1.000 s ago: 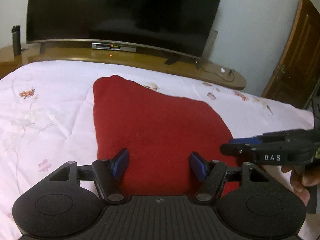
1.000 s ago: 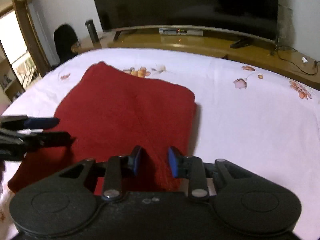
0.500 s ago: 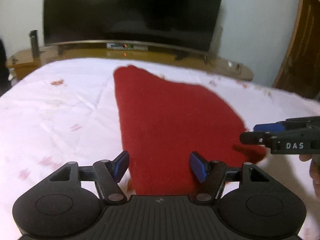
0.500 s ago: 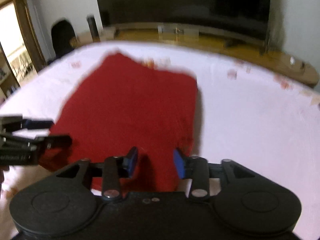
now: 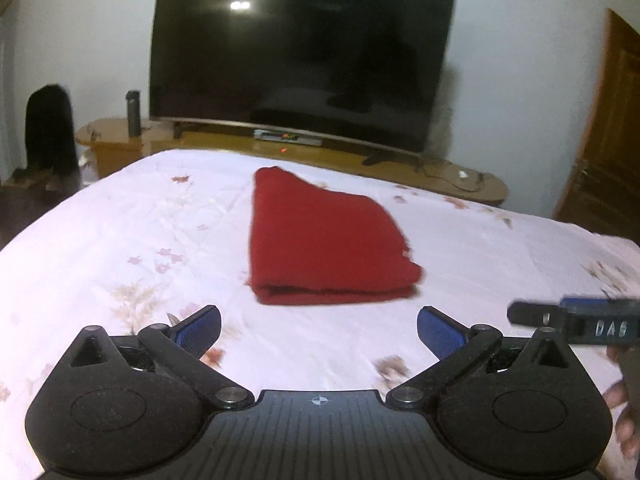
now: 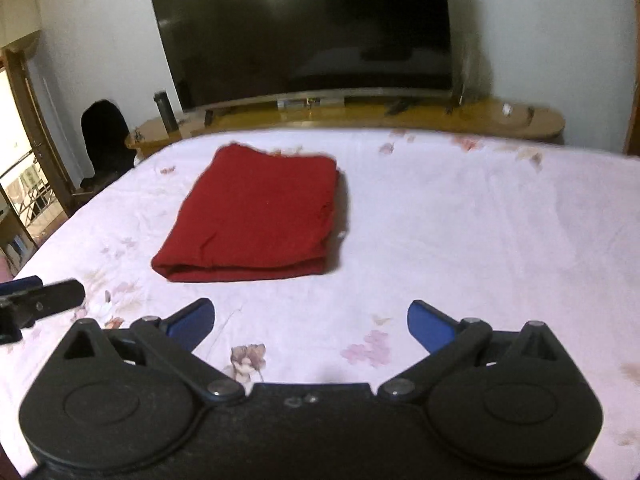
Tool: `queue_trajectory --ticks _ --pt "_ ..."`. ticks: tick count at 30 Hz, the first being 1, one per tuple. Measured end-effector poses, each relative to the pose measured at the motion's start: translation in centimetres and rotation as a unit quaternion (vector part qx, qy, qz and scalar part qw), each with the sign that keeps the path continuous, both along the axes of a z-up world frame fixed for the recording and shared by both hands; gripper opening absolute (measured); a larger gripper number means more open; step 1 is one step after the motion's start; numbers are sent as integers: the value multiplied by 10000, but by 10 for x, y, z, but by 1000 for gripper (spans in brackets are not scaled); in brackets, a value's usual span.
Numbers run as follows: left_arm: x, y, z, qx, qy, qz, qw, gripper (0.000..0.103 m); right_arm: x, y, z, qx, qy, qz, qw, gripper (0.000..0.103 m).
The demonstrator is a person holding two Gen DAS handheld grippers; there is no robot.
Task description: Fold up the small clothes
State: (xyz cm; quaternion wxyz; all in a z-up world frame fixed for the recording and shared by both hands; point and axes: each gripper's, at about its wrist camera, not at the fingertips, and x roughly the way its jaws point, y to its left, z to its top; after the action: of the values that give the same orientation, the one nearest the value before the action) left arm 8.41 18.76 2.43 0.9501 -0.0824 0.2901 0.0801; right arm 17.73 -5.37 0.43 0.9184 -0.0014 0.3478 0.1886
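Note:
A red garment (image 5: pixel 320 240) lies folded into a thick rectangle on the white floral bedsheet (image 5: pixel 120 240); it also shows in the right wrist view (image 6: pixel 260 220). My left gripper (image 5: pixel 319 334) is open and empty, held above the sheet in front of the garment's near edge. My right gripper (image 6: pixel 310 326) is open and empty, in front of and to the right of the garment. The right gripper's fingers show at the right edge of the left wrist view (image 5: pixel 560 312). The left gripper's fingers show at the left edge of the right wrist view (image 6: pixel 44 296).
A large dark TV (image 5: pixel 300 52) stands on a wooden bench (image 5: pixel 460 180) beyond the bed's far edge. A dark bottle (image 5: pixel 133 114) stands at the bench's left end. A wooden door (image 5: pixel 608 128) is at the right. A dark chair (image 6: pixel 106 136) stands left of the bed.
Both grippers have pulled back from the red garment toward me and opened wide. The right gripper was nearly shut a second ago. The garment now lies folded and untouched on the bed.

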Motion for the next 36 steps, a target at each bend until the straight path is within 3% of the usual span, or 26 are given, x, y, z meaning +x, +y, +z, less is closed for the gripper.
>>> queue_trajectory --ticks 8,17,36 --pt "-61 -44 28 75 -340 116 9993 103 -70 -30 42 107 -599 119 9981 103" --pt "-115 -77 50 163 -686 112 9975 103 -122 -51 56 118 -894 251 9956 102" --pt "-147 -98 67 325 -923 20 9952 103 -167 -70 68 204 -1179 126 9927 102"
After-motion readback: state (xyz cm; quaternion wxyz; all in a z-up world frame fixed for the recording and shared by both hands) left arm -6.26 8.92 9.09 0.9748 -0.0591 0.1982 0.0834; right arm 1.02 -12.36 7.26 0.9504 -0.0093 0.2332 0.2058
